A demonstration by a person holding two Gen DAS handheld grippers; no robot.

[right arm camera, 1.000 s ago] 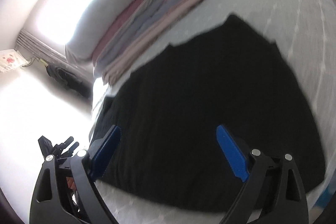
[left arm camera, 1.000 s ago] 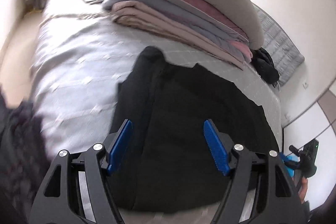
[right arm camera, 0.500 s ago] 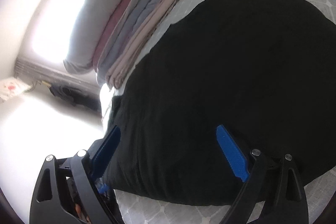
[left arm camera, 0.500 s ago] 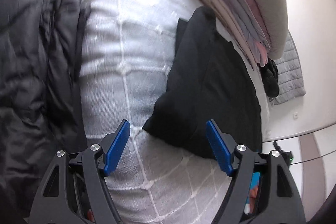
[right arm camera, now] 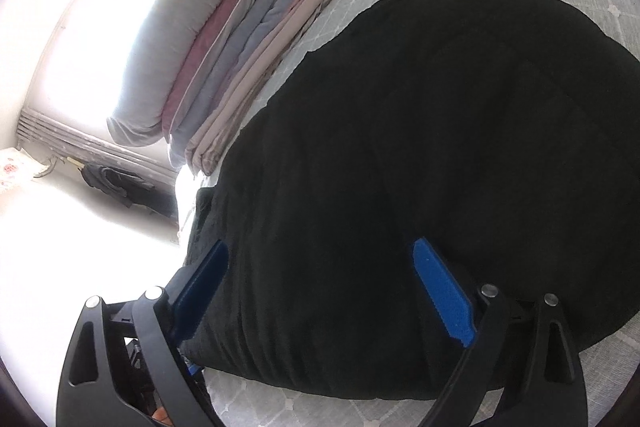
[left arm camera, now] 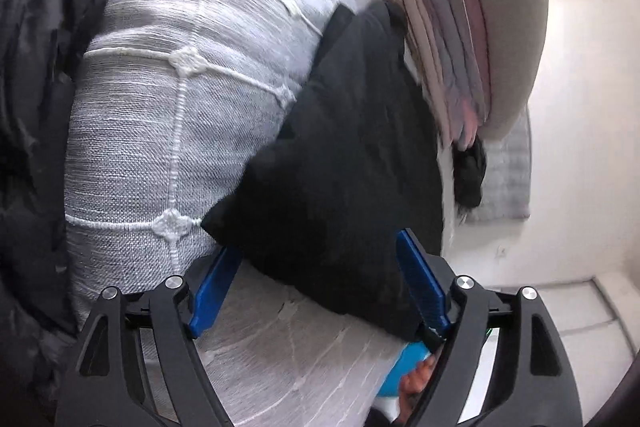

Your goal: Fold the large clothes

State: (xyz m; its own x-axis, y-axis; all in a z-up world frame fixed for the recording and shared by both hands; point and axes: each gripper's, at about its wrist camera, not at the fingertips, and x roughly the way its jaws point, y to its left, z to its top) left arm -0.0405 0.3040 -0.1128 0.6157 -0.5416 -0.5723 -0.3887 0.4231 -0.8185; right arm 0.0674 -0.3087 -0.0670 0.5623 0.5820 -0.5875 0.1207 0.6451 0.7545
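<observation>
Black folded garment (left arm camera: 340, 155) at centre and lower right of the left wrist frame, lying on the white quilted bedspread (left arm camera: 172, 115); near corner between the blue fingers. Left gripper (left arm camera: 320, 279) at bottom centre, fingers wide apart, clamped on nothing. Stack of folded clothes (left arm camera: 440, 27) in pink, grey and beige at upper right, under a grey pillow (left arm camera: 516, 11). Dark jacket (left arm camera: 28, 107) along the left edge.

In the right wrist frame, same garment (right arm camera: 440, 167) filling centre and right. Right gripper (right arm camera: 324, 291) at the bottom, fingers spread over the cloth, gripping nothing. Folded stack (right arm camera: 256, 47) at upper left, bright window (right arm camera: 92, 39) behind.
</observation>
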